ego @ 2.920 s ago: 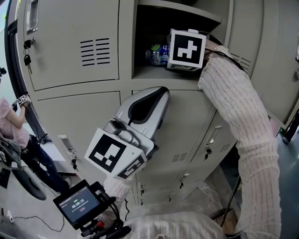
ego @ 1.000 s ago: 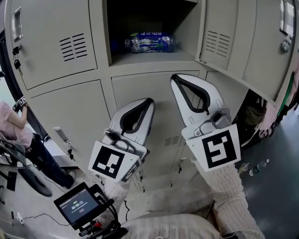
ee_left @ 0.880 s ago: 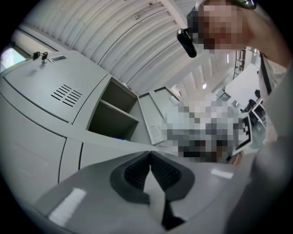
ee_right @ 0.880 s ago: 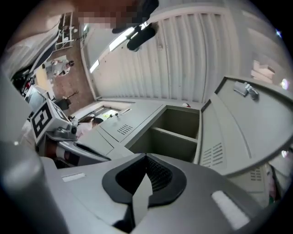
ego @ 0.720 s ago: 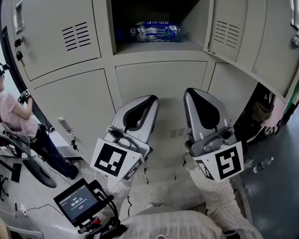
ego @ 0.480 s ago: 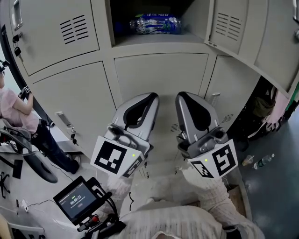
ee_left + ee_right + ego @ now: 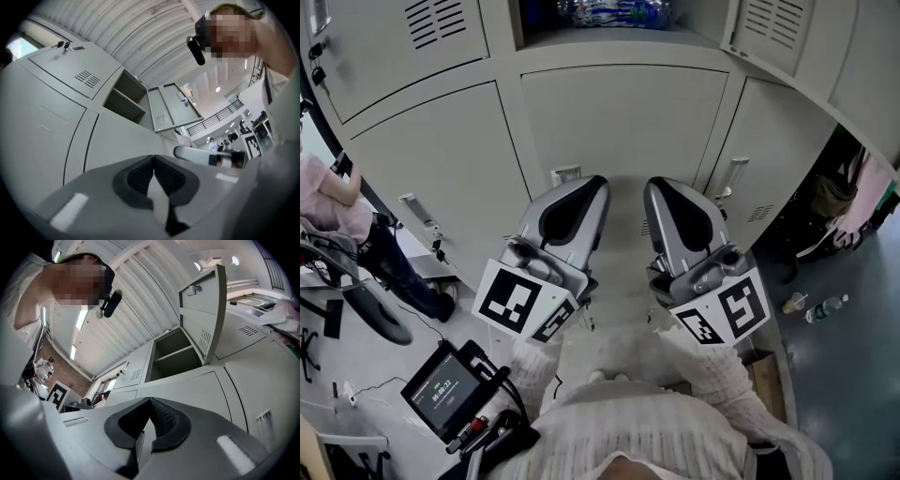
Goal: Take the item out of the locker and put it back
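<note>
The clear plastic bottle with a blue label point(image 7: 614, 11), seemingly on its side, lies inside the open grey metal locker point(image 7: 609, 42) at twelve o'clock.

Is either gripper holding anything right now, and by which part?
Nothing is held. The left gripper and the right gripper both have their jaws together and empty; the water bottle lies in the locker.

Beige lockers point(image 7: 441, 159), blue-labelled bottle point(image 7: 614, 11) (clear plastic)
</note>
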Action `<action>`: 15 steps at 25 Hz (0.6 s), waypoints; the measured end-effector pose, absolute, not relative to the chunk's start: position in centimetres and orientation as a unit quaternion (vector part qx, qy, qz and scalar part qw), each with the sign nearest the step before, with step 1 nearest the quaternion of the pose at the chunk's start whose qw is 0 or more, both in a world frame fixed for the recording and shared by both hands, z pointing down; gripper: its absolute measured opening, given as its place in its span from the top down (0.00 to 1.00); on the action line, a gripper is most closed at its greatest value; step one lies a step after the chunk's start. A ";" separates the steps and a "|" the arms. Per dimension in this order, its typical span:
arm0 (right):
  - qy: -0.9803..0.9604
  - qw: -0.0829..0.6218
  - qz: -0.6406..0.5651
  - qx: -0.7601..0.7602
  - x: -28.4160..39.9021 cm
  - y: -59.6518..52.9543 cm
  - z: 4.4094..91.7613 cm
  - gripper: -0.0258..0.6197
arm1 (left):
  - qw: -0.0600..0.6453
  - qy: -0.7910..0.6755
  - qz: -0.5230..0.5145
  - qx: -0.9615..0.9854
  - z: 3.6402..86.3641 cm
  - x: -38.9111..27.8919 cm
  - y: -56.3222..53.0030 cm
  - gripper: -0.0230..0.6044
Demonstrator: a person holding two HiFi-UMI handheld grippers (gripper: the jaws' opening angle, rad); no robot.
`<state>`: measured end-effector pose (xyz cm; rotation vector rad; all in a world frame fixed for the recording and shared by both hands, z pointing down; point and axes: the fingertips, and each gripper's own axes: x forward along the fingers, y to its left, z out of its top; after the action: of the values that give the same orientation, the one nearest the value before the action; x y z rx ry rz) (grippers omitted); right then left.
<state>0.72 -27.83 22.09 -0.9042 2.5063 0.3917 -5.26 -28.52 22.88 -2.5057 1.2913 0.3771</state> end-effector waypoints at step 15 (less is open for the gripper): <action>0.911 0.203 0.144 -0.328 0.6 -29.1 23.0 0.96 | 0.140 0.452 0.123 -0.872 23.5 -5.0 -29.6 0.95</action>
<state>0.65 -29.13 22.97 -0.9156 2.5426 0.4012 -4.98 -29.60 23.51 -2.5207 1.3051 0.3566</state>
